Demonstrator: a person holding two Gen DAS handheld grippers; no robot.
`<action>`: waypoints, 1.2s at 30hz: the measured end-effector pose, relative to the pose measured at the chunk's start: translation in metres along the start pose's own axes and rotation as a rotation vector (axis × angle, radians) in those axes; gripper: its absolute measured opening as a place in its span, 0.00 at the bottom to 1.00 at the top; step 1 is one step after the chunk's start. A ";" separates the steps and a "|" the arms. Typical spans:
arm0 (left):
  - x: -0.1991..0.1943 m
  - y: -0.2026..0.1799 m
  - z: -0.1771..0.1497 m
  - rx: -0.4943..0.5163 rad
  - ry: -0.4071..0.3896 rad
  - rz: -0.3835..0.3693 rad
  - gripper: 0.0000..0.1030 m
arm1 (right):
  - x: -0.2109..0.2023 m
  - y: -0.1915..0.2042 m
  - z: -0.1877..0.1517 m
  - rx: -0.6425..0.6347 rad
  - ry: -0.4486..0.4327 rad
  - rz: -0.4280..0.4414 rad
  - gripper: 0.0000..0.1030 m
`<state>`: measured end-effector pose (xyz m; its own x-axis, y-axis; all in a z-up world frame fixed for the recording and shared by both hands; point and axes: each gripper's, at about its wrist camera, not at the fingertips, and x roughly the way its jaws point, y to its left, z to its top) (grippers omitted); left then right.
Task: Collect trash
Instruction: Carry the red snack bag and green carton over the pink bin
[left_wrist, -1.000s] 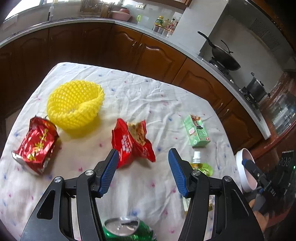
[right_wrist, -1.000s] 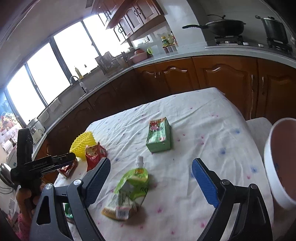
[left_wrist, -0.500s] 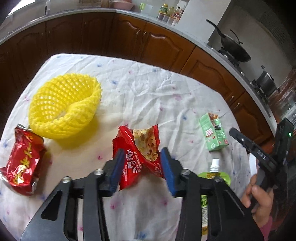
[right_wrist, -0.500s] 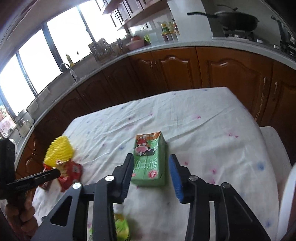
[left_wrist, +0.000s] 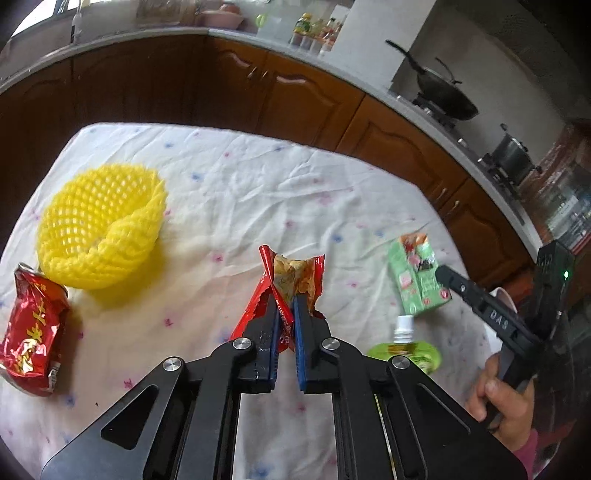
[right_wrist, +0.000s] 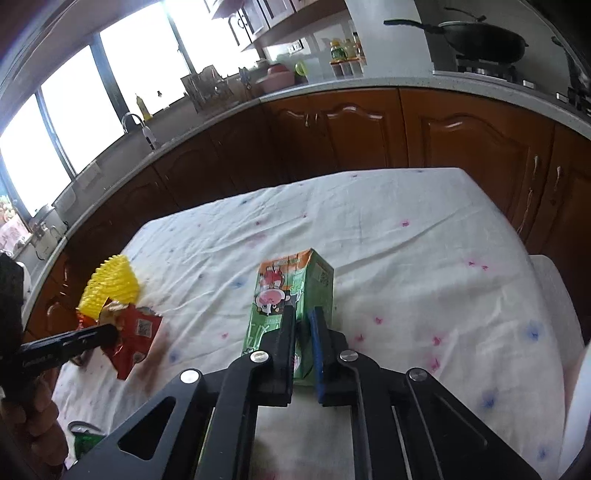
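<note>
My left gripper (left_wrist: 286, 300) is closing on a torn red snack wrapper (left_wrist: 295, 271), and its blue pads pinch the wrapper's lower part at the middle of the table. My right gripper (right_wrist: 303, 314) is closing on a green drink carton (right_wrist: 291, 284), and its pads squeeze the carton's near end. The carton (left_wrist: 415, 277) lies on the cloth at the right in the left wrist view. From the right wrist view the wrapper (right_wrist: 136, 328) shows at the left, held in the other gripper.
A yellow foam net (left_wrist: 99, 229) and a crushed red can (left_wrist: 33, 332) lie at the left of the white cloth-covered table (left_wrist: 258, 192). A green spout pouch (left_wrist: 406, 350) sits near the front. A green can (right_wrist: 83, 435) is at the near edge. Wooden cabinets ring the table.
Both grippers moved forward and down to their items and went from wide open to shut, the left on the red wrapper and the right on the green carton.
</note>
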<state>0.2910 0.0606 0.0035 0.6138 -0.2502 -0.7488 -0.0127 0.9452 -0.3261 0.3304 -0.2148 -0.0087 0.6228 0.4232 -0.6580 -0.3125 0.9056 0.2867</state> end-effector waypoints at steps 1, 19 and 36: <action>-0.004 -0.004 0.001 0.006 -0.009 -0.007 0.05 | -0.007 0.000 -0.002 0.004 -0.010 0.002 0.08; -0.037 -0.096 -0.033 0.116 -0.018 -0.201 0.05 | -0.116 -0.018 -0.046 0.057 -0.119 -0.008 0.07; -0.034 -0.182 -0.059 0.258 0.023 -0.298 0.05 | -0.199 -0.079 -0.075 0.160 -0.224 -0.131 0.07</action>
<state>0.2257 -0.1153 0.0545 0.5426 -0.5236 -0.6568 0.3644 0.8513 -0.3775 0.1772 -0.3726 0.0469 0.7989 0.2817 -0.5315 -0.1132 0.9382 0.3270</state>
